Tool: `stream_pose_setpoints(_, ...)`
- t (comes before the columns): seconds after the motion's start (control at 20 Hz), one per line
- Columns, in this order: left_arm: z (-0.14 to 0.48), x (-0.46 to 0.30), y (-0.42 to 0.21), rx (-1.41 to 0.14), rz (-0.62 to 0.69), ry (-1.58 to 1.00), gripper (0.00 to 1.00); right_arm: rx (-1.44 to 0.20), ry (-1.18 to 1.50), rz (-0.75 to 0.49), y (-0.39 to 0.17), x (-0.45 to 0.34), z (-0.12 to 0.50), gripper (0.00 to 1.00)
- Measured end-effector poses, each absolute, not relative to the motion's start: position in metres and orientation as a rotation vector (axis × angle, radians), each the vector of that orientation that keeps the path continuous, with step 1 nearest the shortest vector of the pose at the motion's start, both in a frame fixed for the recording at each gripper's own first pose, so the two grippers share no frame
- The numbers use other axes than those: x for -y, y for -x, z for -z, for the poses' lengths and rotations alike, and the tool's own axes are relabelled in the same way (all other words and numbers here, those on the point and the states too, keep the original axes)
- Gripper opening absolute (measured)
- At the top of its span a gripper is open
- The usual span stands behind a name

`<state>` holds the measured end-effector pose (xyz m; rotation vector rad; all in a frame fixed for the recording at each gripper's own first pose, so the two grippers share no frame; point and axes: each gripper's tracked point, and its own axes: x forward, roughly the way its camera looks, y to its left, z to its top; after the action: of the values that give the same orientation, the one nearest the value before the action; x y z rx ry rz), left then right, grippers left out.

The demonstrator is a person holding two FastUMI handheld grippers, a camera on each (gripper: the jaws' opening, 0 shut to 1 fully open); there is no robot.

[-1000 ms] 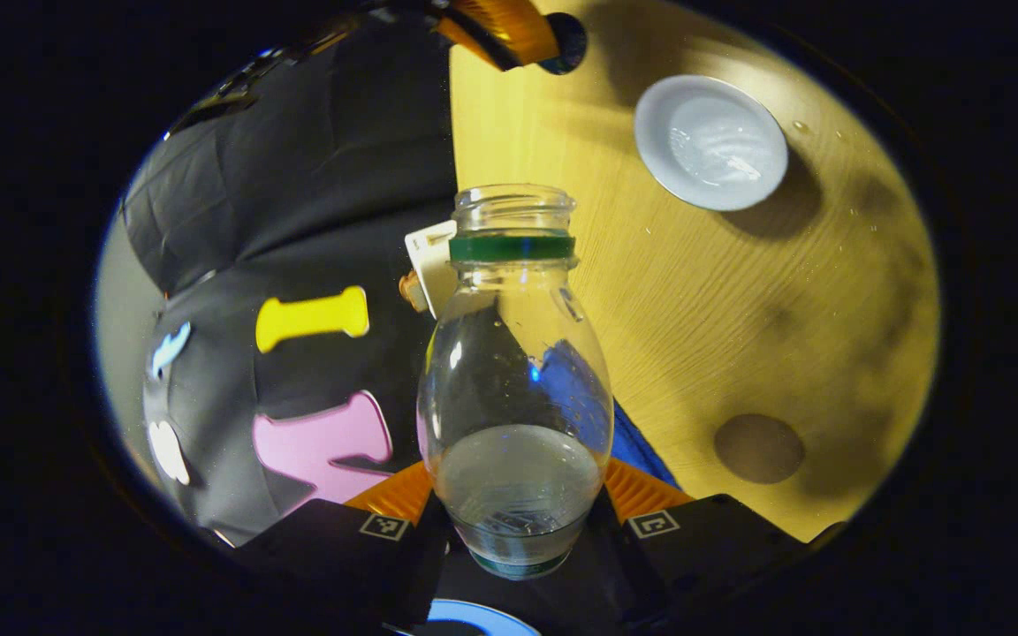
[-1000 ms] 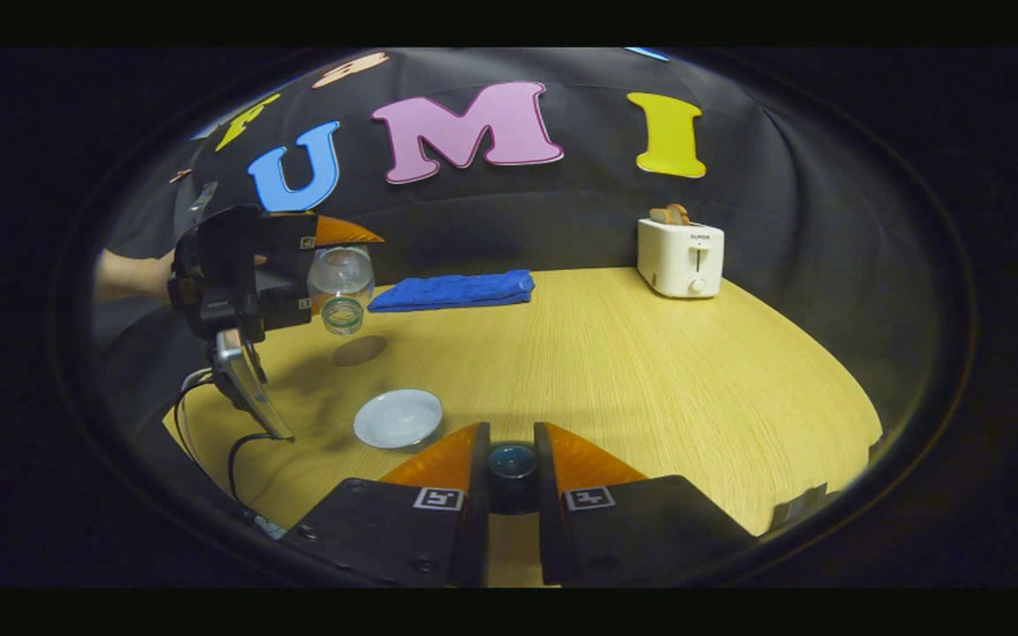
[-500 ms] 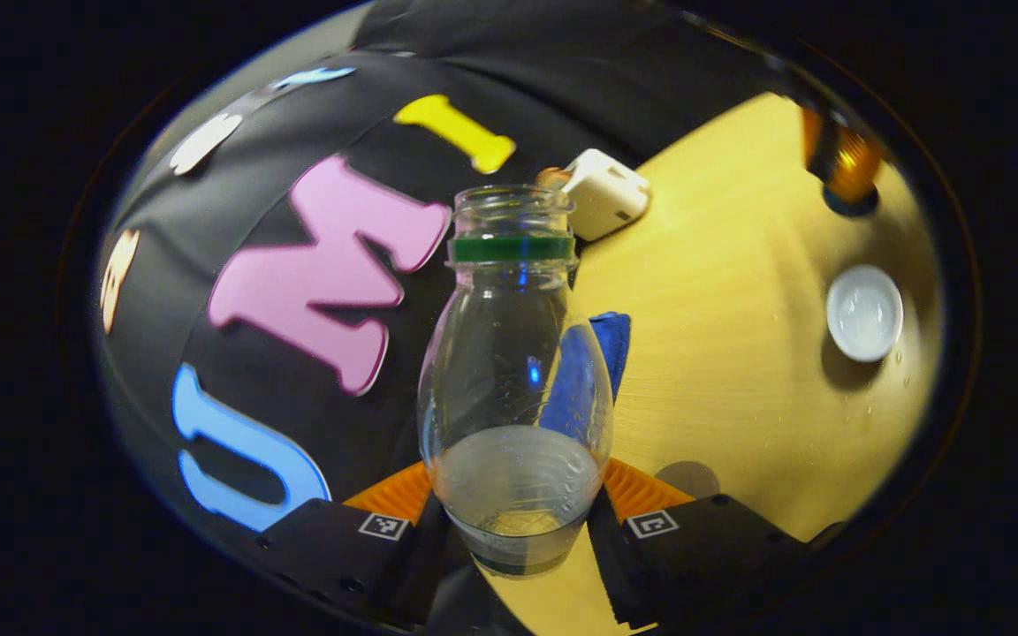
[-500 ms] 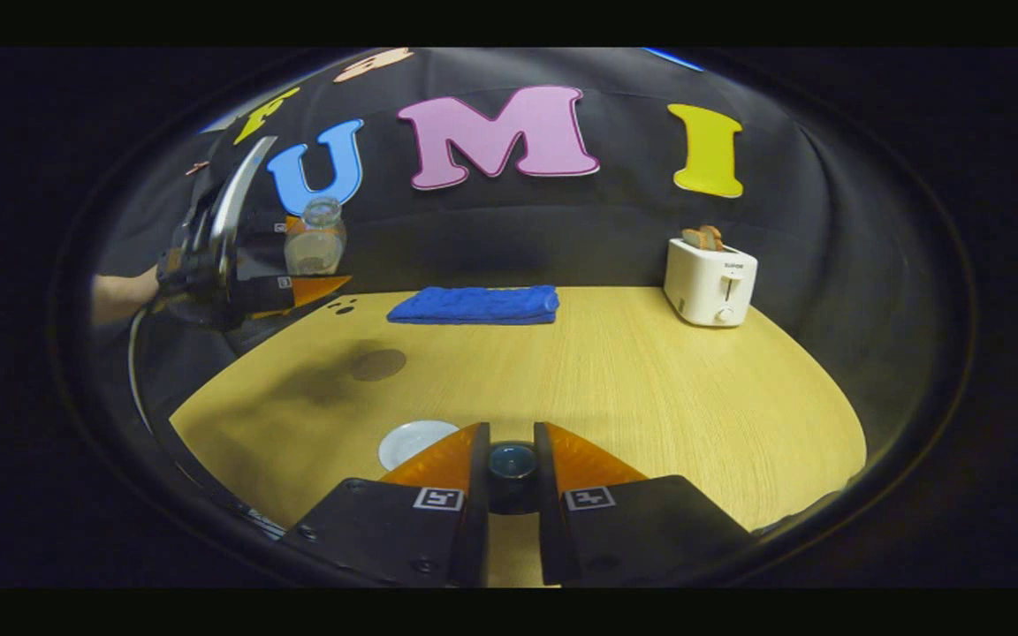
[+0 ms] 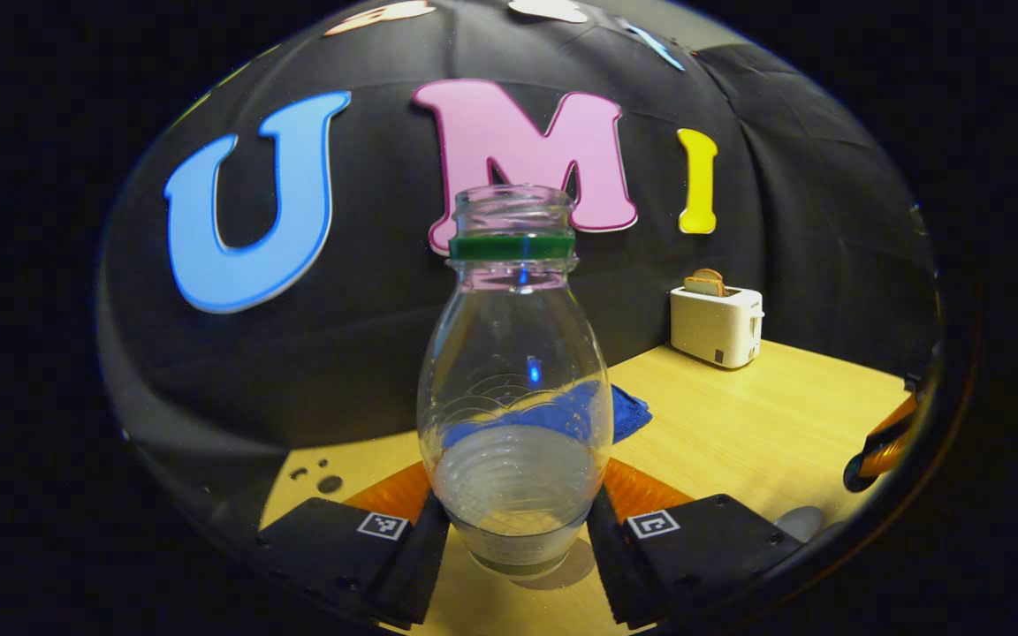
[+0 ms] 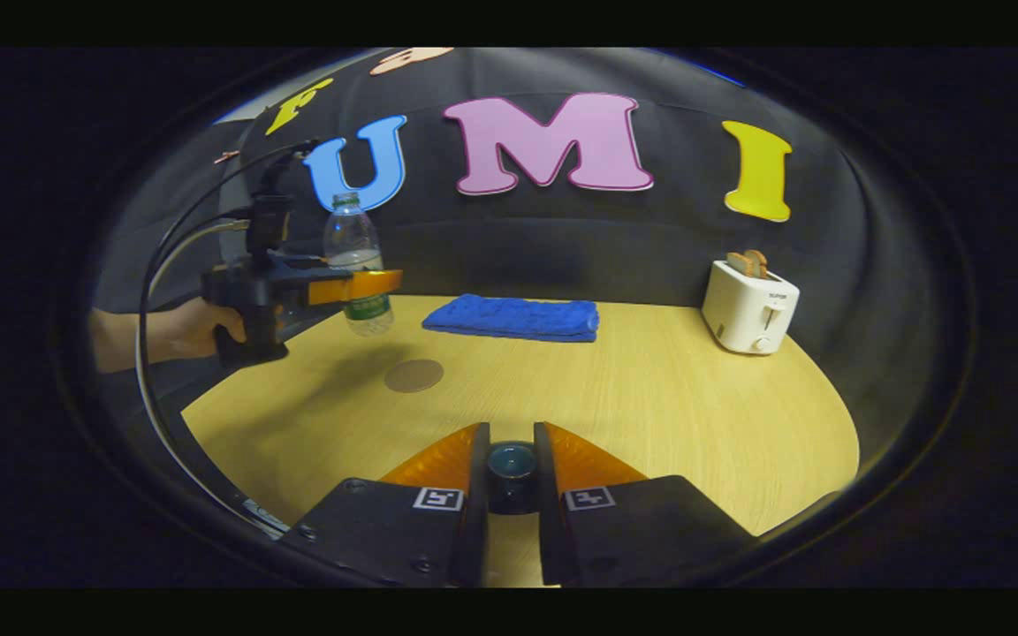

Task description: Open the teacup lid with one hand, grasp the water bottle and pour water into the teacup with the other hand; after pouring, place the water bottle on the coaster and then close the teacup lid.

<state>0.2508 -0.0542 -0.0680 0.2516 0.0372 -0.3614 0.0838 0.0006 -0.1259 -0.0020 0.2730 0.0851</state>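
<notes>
A clear water bottle [image 5: 513, 353] with a green neck ring and no cap stands upright, water in its lower part. My left gripper [image 5: 516, 477] is shut on its lower body. In the right gripper view the bottle [image 6: 354, 247] hangs a little above the table's back left, held by the left gripper [image 6: 359, 287] and a hand. The round brown coaster [image 6: 414, 375] lies just right of and nearer than it. My right gripper [image 6: 512, 450] is shut on the dark knob of the teacup lid [image 6: 512, 465], held over the table's front; it also appears as the right gripper [image 5: 880, 446].
A folded blue towel [image 6: 513, 318] lies at the back of the wooden table [image 6: 650, 415]. A white toaster [image 6: 749, 305] with bread stands at the back right. A cable [image 6: 151, 353] loops down from the left gripper at the table's left edge.
The bottle has swung from tipped over the white teacup to upright and moved toward the coaster. The right gripper's view has lifted, and the teacup has slid out below it.
</notes>
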Motion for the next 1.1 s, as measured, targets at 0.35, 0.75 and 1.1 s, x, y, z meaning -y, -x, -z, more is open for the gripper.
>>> stream_pose_setpoints(0.35, 0.094, 0.055, -0.249, -0.066, 0.307, -0.072, 0.76, -0.265, -0.029, -0.089, -0.102, -0.012, 0.147, 0.27)
stream_pose_setpoints(0.75, 0.099, 0.05, -0.257, -0.079, 0.335, -0.168, 0.74, -0.28, -0.022, -0.093, -0.101, -0.016, 0.163, 0.27)
stream_pose_setpoints(1.1, 0.113, 0.019, -0.205, -0.175, 0.328, -0.13, 0.98, -0.271, -0.028, -0.108, -0.102, -0.019, 0.161, 0.27)
